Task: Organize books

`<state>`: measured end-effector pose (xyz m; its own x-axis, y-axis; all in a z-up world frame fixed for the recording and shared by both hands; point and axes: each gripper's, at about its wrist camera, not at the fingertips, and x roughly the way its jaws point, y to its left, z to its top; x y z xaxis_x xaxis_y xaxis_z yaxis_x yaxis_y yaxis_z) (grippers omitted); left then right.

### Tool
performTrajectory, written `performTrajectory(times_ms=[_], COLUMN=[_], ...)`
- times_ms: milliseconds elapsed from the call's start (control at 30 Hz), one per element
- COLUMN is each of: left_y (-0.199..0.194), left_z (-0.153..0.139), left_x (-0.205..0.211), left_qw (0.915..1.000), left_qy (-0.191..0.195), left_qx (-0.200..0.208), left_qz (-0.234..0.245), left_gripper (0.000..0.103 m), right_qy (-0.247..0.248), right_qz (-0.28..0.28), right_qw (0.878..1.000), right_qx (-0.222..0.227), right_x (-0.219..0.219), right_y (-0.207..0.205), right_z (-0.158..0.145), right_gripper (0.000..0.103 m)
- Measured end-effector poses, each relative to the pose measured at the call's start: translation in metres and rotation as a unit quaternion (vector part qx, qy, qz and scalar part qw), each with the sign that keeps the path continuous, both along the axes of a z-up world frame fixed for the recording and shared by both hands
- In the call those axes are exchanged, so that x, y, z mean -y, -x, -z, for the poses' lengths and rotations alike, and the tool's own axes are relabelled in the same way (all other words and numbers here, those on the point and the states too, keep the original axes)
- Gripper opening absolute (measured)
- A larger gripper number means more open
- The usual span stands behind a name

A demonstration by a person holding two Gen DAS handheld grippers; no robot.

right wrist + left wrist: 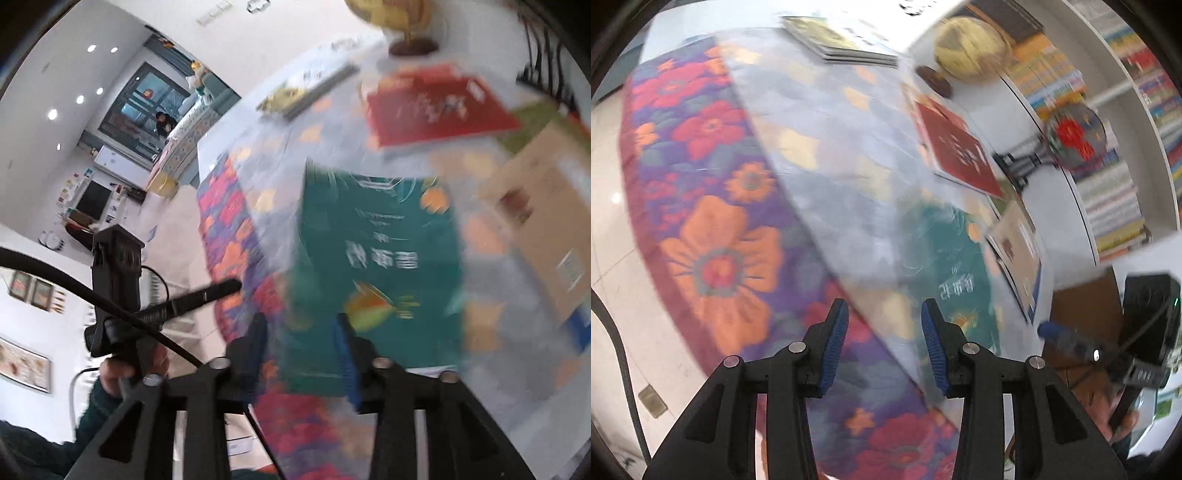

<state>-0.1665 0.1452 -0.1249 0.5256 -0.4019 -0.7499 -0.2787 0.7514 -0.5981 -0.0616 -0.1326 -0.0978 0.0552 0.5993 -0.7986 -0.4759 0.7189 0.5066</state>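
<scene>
Floral cloth [713, 155] under a clear plastic sheet covered the table where both tools hovered. The left gripper [884, 345] stood with its blue pads apart, nothing between them, above the table's near edge. The right gripper [303, 360] also gaped, empty, its pads blurred, over the near end of a green book [380, 266] lying flat. Beyond lay a red book [439, 107], a tan book [543, 221] to the right, and a stack of thin books [842, 42] at the far end beside a globe [971, 48].
</scene>
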Motion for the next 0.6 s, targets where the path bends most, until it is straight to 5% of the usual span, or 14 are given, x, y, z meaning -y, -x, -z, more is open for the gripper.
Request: performTrajectory(times_ms=[67,267,433,600], left_y=[0.000,-0.031,-0.103,-0.177], left_z=[0.007,0.016,0.007,0.011], left_x=[-0.007,0.001,0.032,0.066], left_qw=[0.9999,0.9968,0.9852,0.9708], left_qy=[0.001,-0.004,-0.046,-0.102], left_qx=[-0.011,-0.017,0.000,0.002], left_qz=[0.000,0.077,0.165,0.217], left_gripper=[0.037,0.037,0.037,0.037], right_qy=[-0.007,0.025,0.048,0.042], right_qz=[0.015,0.099,0.199,0.239], right_qw=[1.000,0.995,0.977,0.966], right_qx=[-0.005,-0.023,-0.055,-0.088], right_x=[-0.001,0.016,0.052,0.070], right_y=[0.003,0.010,0.022,0.033], right_z=[0.006,0.038,0.070,0.086], right_gripper=[0.053,0.056,0.056,0.056])
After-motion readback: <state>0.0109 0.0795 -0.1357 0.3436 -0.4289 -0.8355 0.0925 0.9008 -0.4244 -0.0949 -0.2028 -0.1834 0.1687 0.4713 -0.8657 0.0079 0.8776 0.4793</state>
